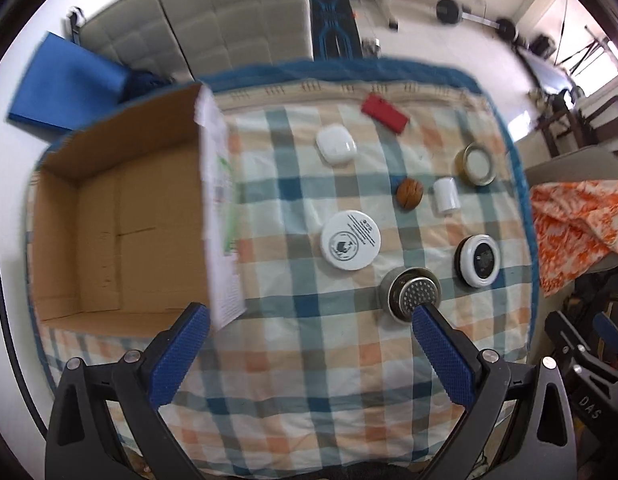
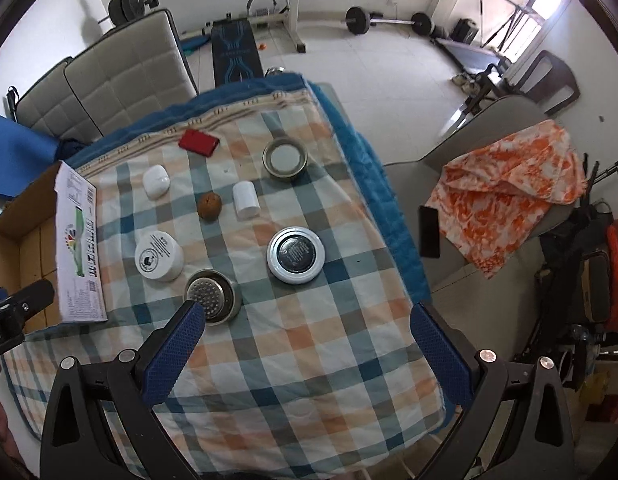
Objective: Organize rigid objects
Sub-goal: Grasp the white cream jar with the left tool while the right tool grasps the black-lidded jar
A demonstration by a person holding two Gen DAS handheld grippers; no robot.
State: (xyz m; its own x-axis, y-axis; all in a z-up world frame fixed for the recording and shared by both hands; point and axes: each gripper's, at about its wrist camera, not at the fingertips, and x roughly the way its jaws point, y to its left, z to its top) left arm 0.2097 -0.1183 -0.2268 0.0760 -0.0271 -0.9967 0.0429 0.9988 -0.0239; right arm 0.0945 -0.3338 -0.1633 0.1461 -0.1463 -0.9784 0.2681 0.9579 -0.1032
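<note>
An empty cardboard box (image 1: 121, 216) stands at the left of the checked cloth; its flap shows in the right wrist view (image 2: 79, 244). On the cloth lie a metal strainer cup (image 1: 411, 294) (image 2: 211, 296), a white round lid (image 1: 350, 239) (image 2: 159, 256), a black-and-white round tin (image 1: 479, 260) (image 2: 296, 254), a brown ball (image 1: 410, 193) (image 2: 209, 206), a white cylinder (image 1: 446, 195) (image 2: 245, 199), a gold-rimmed tin (image 1: 475, 163) (image 2: 285, 158), a white case (image 1: 335, 145) (image 2: 156, 181) and a red case (image 1: 384, 114) (image 2: 198, 142). My left gripper (image 1: 309, 312) and right gripper (image 2: 307, 314) are open, empty, above the near cloth.
A chair with an orange patterned cloth (image 2: 505, 196) and a black phone (image 2: 429, 232) stands right of the table. Grey cushioned seats (image 2: 109, 76) and a blue mat (image 1: 65, 84) lie behind. Weights and a bench (image 2: 237, 52) stand on the far floor.
</note>
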